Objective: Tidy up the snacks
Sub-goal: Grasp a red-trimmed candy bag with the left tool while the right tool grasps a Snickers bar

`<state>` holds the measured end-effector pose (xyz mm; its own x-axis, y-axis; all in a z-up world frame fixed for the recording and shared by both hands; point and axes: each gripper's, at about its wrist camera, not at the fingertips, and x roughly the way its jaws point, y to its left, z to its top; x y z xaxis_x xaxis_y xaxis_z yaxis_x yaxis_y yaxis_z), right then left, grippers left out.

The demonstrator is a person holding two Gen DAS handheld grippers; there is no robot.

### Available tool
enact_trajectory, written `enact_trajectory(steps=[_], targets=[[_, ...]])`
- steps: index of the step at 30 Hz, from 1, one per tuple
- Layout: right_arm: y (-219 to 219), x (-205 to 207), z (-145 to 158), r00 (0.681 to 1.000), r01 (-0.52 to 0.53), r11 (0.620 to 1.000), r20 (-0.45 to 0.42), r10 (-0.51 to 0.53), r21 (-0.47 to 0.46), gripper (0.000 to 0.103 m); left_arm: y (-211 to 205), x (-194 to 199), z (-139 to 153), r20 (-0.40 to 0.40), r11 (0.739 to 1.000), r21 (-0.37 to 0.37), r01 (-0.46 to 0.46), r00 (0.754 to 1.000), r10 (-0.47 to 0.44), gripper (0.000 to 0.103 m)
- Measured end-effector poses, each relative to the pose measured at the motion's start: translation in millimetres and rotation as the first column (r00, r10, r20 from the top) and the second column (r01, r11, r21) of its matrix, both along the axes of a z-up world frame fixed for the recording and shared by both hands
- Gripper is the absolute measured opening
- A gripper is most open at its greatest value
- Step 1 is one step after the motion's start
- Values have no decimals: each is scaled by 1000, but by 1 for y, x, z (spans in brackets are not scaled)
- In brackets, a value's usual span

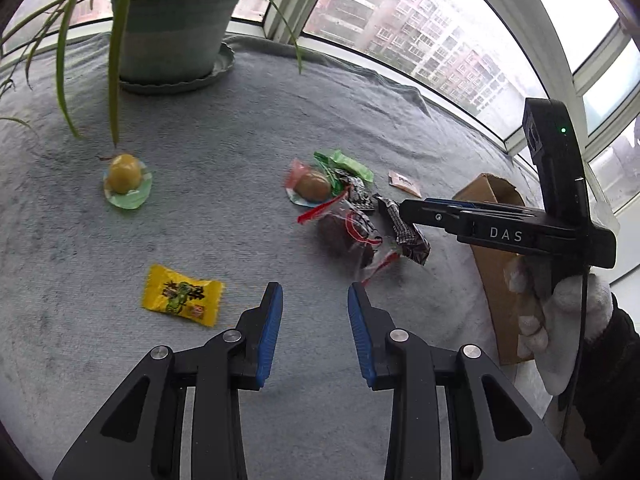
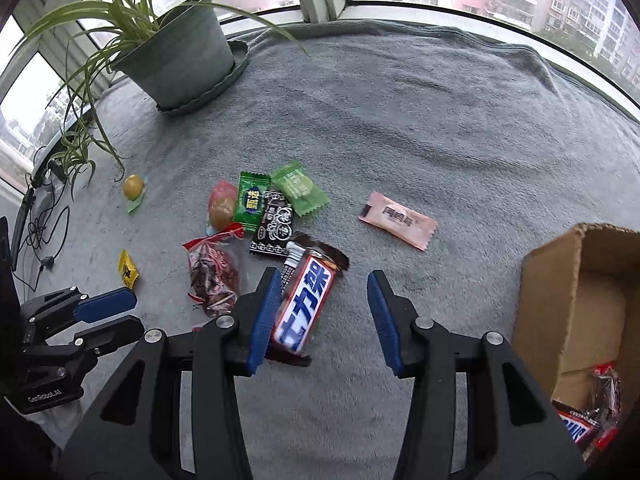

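**Ana:** Snacks lie scattered on the grey-blanketed desk (image 2: 400, 120), in a loose cluster. Where is the chocolate bar (image 2: 305, 307)?

**Ben:** Flat on the blanket at the near edge of the cluster, between the fingers of the right tongs (image 2: 322, 318). Its left pad sits against the wrapper's edge; the right pad stands clear. So the tongs are part open and hold nothing yet.

**Ana:** Why straddle it that way?

**Ben:** The bar's long axis runs away from the camera, so I think the pads are meant to close across its narrow width.

**Ana:** And the cardboard box (image 2: 576, 304)?

**Ben:** Just right of that hand, mouth open, a few wrapped snacks already inside. Probably that is where everything goes.

**Ana:** The left tongs (image 1: 315, 330)?

**Ben:** Held narrowly apart and empty above bare blanket. The yellow packet (image 1: 182, 295) lies just to their left, so that may be their target. The clear red-striped bag (image 2: 214, 278) sits beside the bar.
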<state>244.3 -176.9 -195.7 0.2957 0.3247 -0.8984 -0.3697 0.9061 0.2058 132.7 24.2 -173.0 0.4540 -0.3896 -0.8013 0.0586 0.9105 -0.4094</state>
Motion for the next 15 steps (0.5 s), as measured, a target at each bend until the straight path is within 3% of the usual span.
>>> enact_trajectory(steps=[6, 8, 9, 15], targets=[[-18, -15, 11, 999, 47, 996, 9, -48, 76, 48, -20, 16, 1, 8, 1000, 14, 16, 1000, -16, 32], [-16, -16, 10, 999, 42, 996, 9, -43, 79, 48, -23, 21, 2, 10, 1000, 11, 3, 1000, -3, 38], [-15, -17, 9, 999, 44, 996, 7, -45, 77, 48, -24, 24, 2, 10, 1000, 10, -2, 1000, 2, 46], [-17, -14, -9, 996, 77, 992, -42, -73, 100, 48, -34, 34, 4, 3, 1000, 27, -14, 1000, 14, 49]])
